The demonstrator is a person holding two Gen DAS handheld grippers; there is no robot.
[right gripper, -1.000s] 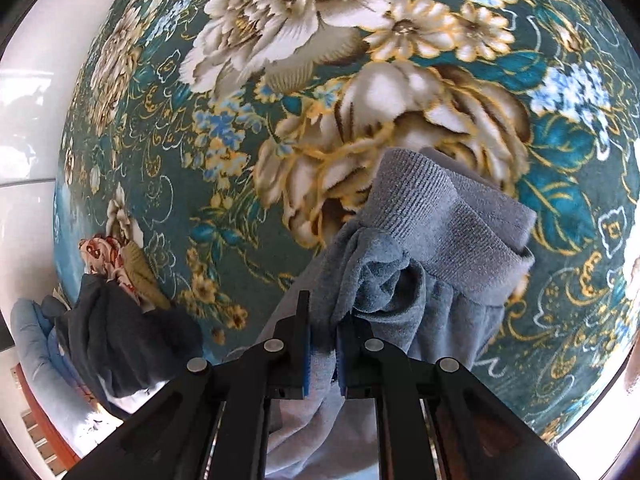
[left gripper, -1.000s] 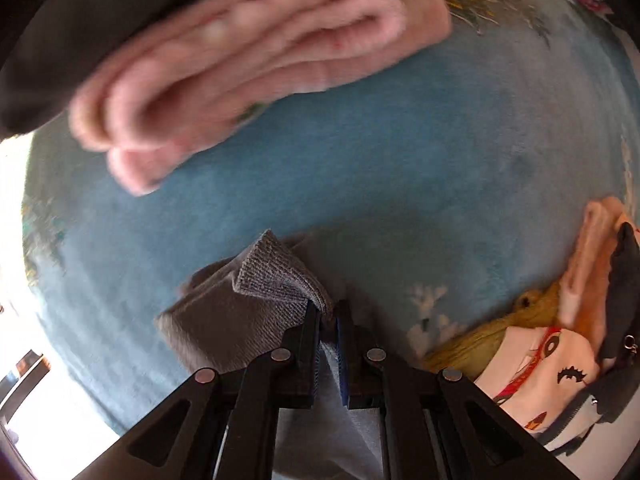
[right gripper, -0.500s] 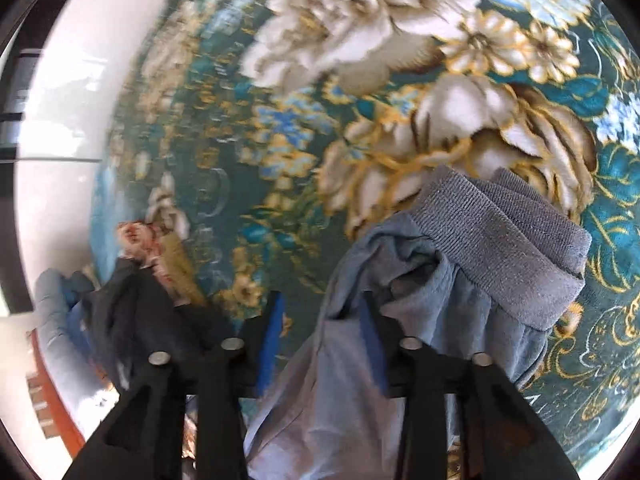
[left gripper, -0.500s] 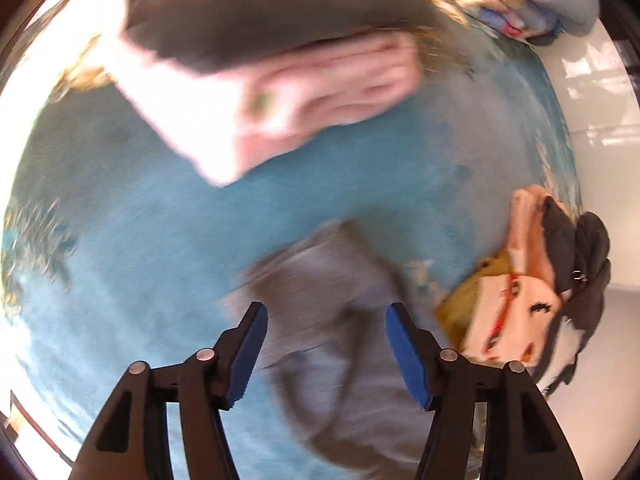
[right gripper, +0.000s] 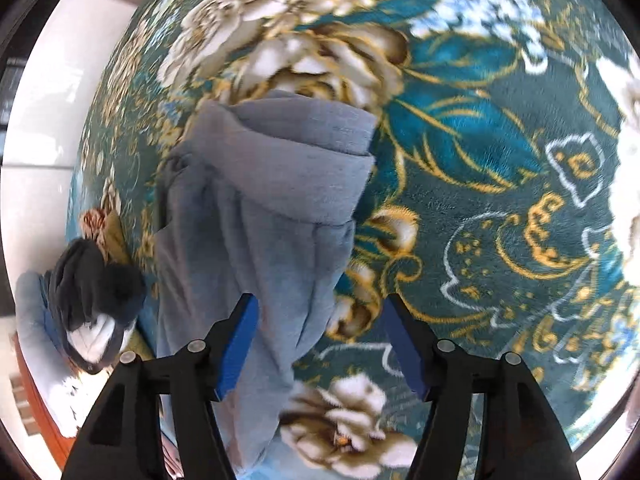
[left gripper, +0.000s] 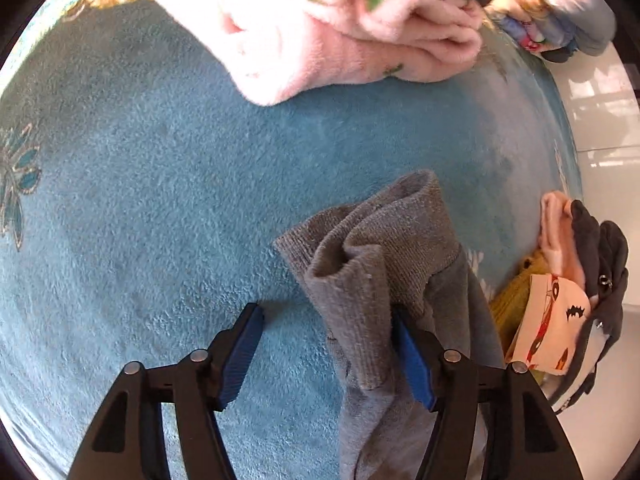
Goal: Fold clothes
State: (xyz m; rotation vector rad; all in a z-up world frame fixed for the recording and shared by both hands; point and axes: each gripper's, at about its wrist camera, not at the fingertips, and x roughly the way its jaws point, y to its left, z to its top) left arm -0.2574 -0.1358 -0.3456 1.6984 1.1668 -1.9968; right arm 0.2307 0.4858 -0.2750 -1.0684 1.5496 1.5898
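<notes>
Lying on carpet (right gripper: 500,168), grey garment (left gripper: 384,280); left tongs (left gripper: 328,348) and right tongs (right gripper: 320,340) spread apart

A home — floral carpet (right gripper: 480,160), white tiled floor (left gripper: 600,128), heaped clothes (left gripper: 568,300).

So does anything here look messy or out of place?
Yes. The grey garment lies bunched on the blue rug, its ribbed cuff crumpled rather than flat. A loose heap of clothes sits at the rug's edge, unfolded. Both claws, left and right, are open.
</notes>
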